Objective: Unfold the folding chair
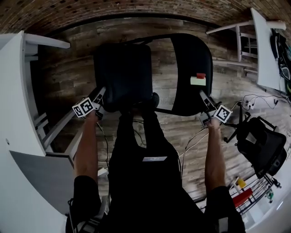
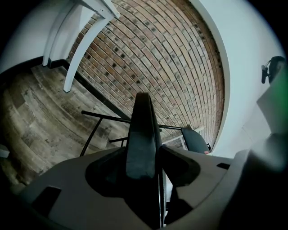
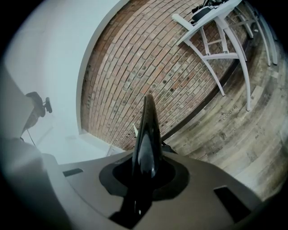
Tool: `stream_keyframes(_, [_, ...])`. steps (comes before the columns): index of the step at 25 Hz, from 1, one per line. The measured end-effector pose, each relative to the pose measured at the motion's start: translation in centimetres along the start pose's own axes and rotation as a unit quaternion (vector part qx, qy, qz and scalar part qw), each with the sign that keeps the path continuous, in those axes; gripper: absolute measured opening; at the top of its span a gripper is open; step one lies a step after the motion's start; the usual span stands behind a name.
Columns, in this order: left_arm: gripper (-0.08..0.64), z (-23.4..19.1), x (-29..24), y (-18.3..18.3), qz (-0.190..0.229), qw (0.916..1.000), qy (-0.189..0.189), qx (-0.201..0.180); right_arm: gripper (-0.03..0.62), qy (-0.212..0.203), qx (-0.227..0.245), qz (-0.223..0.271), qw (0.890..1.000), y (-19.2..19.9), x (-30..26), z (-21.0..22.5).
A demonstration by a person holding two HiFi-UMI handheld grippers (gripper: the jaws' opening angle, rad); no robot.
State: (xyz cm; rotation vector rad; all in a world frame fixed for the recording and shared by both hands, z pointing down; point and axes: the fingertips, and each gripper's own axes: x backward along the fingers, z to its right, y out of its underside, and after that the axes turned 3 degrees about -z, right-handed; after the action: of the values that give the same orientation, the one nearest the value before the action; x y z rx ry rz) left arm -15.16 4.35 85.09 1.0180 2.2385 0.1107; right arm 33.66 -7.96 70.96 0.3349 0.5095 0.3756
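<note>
A floor of weathered wooden planks [image 1: 72, 68] fills the scene. A black folding chair [image 1: 191, 73] stands on it near the middle. Left of the chair, the legs of a white table [image 1: 18, 113] rest on the boards; right of the chair stands a second white table [image 1: 266, 50]. Also right of the chair, but closer to the viewer — loose white cables [image 1: 248, 103], a black bag [image 1: 263, 143] and a wire rack [image 1: 254, 193].

A red brick wall [image 1: 136, 9] is running along the far side, a weathered plank floor [image 1: 227, 86] is lying under soft even light, a white table [image 1: 13, 113] is standing at the left and another white table [image 1: 266, 50] at the right (dark gear is lying on it), and a black bag [image 1: 261, 143] is sitting beside loose cables [image 1: 261, 98]
</note>
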Motion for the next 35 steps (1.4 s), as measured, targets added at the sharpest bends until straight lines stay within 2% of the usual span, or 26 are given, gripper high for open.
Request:
stream_keyframes(15, [0.249,-2.8,1.1,-0.8,0.025,0.9995,-0.018,-0.011,0.066,-0.01,-0.008,0.001,1.0,0.7,-0.6,1.0])
stream_keyframes(19, [0.253,-3.4,1.4,-1.0,0.032,0.9979,-0.049,-0.029,0.066,-0.015,-0.015,0.003,1.0,1.0,-0.6,1.6])
stream_keyframes(24, [0.256,-3.6,1.9,-1.9,0.029,0.9893,-0.108,-0.093,0.066,-0.015,-0.027,0.008,0.999,1.6,-0.5,2.3])
stream_keyframes(31, [0.256,-4.4,1.9,-1.9,0.026,0.994,-0.087,-0.061,0.066,-0.017,-0.026,0.008,0.999,1.8,-0.7,2.6])
stream_keyframes(35, [0.256,-4.8,2.1,-2.0,0.025,0.9924,-0.107,-0.056,0.066,-0.02,-0.029,0.008,0.999,1.8,-0.9,2.5])
